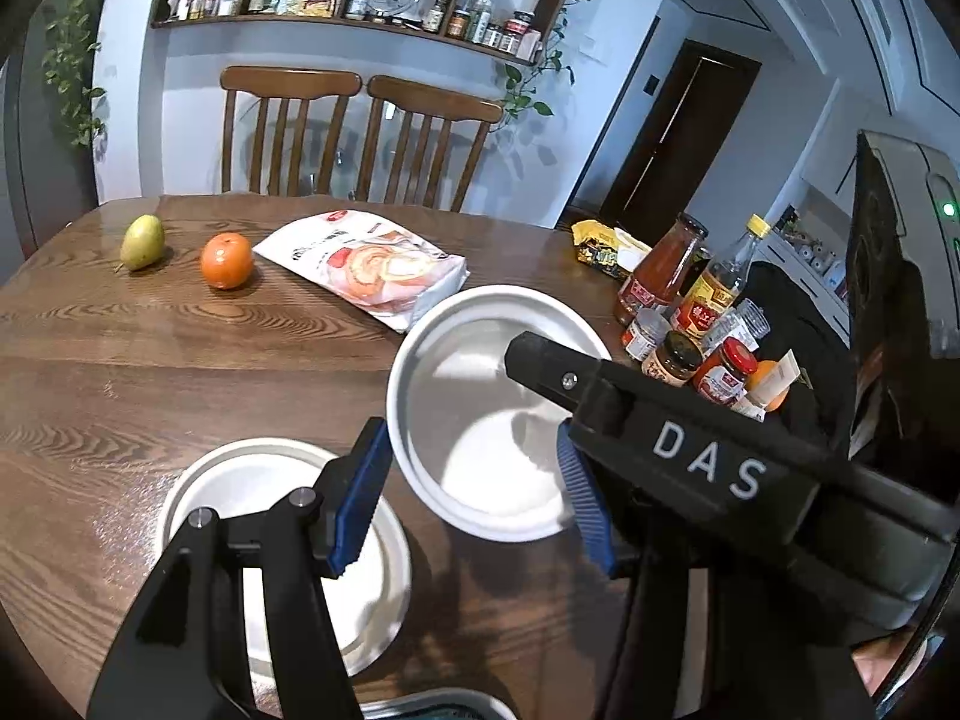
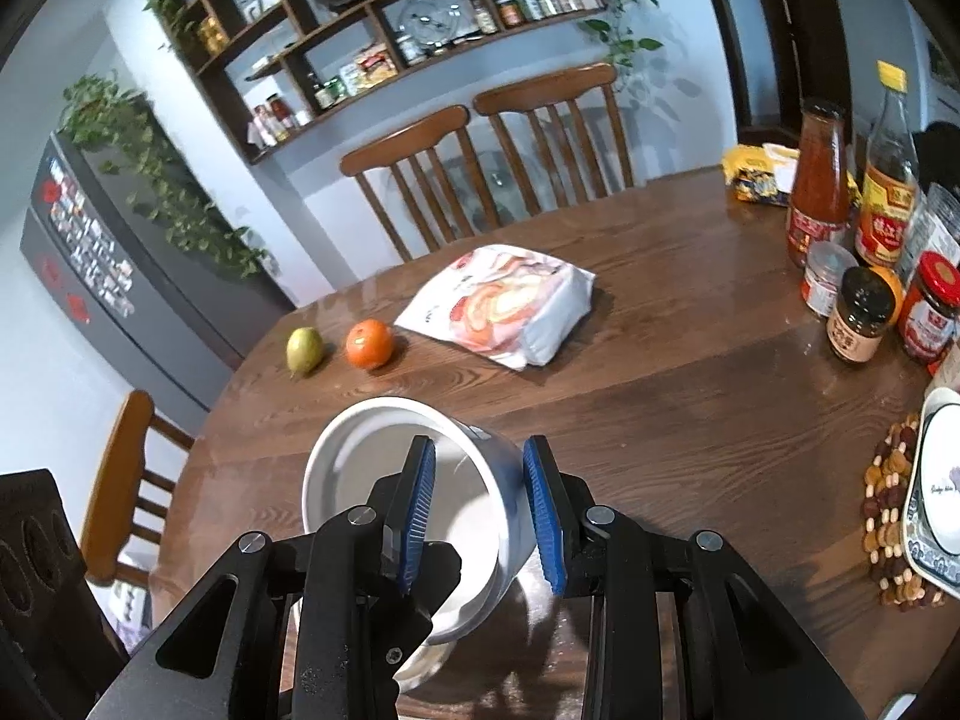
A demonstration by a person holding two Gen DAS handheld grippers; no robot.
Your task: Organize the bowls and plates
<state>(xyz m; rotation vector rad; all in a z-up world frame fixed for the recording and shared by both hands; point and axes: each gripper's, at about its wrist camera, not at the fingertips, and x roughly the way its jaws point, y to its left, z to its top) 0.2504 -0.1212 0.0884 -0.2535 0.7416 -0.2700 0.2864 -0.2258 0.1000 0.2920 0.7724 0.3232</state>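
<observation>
A white bowl [image 1: 480, 414] is tilted above the wooden table [image 1: 180, 360]. My right gripper [image 2: 483, 516] is shut on the bowl [image 2: 408, 480]: one blue pad is inside it, the other on its outer wall. In the left wrist view the right gripper's finger [image 1: 558, 372] reaches into the bowl. My left gripper [image 1: 474, 504] is open, its pads on either side of the bowl's near rim, above a second white bowl [image 1: 252, 492] resting on the table. The edge of another dish [image 1: 432, 708] shows at the bottom.
A pear [image 1: 143, 242], an orange [image 1: 226, 260] and a white snack bag [image 1: 372, 267] lie mid-table. Sauce bottles and jars [image 1: 690, 312] crowd the right side. A patterned plate [image 2: 936, 492] sits on a beaded trivet at the right. Two chairs [image 1: 360, 138] stand behind the table.
</observation>
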